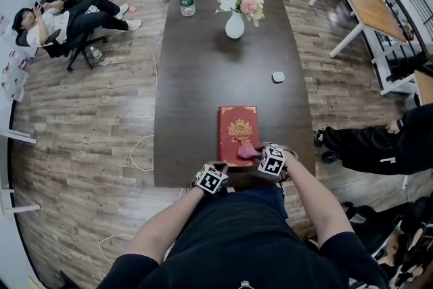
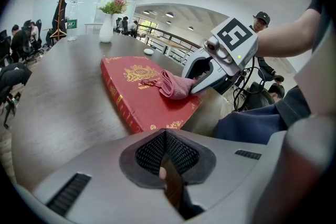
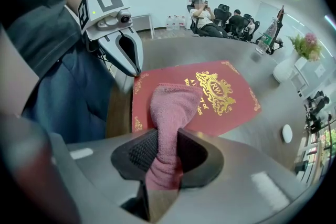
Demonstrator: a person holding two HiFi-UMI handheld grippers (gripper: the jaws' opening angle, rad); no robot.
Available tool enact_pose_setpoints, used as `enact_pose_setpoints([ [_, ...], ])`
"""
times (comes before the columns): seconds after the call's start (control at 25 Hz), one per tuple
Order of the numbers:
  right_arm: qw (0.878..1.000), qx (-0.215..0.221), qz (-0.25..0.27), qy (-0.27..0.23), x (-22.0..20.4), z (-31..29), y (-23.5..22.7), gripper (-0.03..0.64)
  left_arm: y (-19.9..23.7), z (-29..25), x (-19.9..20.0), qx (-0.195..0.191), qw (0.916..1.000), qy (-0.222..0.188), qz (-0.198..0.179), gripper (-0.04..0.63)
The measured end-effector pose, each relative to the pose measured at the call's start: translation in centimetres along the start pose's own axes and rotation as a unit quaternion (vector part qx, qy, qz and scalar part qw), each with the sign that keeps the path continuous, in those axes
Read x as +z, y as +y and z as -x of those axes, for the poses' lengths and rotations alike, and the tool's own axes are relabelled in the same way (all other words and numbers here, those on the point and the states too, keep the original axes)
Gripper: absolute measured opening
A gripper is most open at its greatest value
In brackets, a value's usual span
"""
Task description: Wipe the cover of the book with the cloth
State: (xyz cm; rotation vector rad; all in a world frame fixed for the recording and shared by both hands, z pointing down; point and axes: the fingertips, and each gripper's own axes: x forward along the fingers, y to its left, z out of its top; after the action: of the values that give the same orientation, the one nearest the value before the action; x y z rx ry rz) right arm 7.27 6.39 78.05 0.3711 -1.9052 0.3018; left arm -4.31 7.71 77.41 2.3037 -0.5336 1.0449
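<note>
At the near edge of a dark table (image 1: 196, 78), a red book (image 1: 237, 128) with gold ornament lay flat, its cover facing up and its spine towards the person's left. The right gripper (image 1: 259, 155) reached over the book's near right corner with its jaws clamped on a pink cloth (image 3: 169, 107). The cloth ran out from between the pads as a folded strip, and its free end rested bunched on the cover just below the gold crest. Seen from the left gripper's camera, the cloth touched the cover while the right gripper's tips sat just above the book's edge.

The left gripper (image 1: 218, 167) was held low by the book's near left corner, at the table's edge. Its jaws were drawn together with nothing between them. Whether it touched the book could not be made out.

Farther along the table stood a white vase (image 1: 235, 25) of pale flowers, well apart from the book. A water bottle (image 1: 187, 2) stood at the far left corner, and a small white object (image 1: 278, 76) lay between the vase and the book, towards the right side. A person (image 1: 61, 20) sat in an office chair off to the left on the wooden floor.
</note>
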Motion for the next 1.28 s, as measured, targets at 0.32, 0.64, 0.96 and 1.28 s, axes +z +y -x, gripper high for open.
enact_pose_setpoints([
  [0.32,1.000,-0.005,-0.016,0.005,-1.4,0.6,-0.4,0.110,0.0,0.1,-0.2,0.003,1.0000,0.008,0.003,-0.005],
  [0.64,1.000,-0.015,-0.016,0.018,-2.7,0.8,-0.5,0.110,0.0,0.0,-0.2,0.004,1.0000,-0.003,-0.001,-0.005],
  [0.96,0.999,-0.030,-0.020,0.021,-2.6,1.9,-0.9,0.110,-0.6,0.7,-0.5,0.008,1.0000,-0.003,-0.001,-0.005],
  [1.28,0.999,-0.009,0.028,-0.025,3.6,2.0,1.1,0.109,-0.5,0.3,-0.7,0.008,0.9999,-0.003,0.011,-0.005],
])
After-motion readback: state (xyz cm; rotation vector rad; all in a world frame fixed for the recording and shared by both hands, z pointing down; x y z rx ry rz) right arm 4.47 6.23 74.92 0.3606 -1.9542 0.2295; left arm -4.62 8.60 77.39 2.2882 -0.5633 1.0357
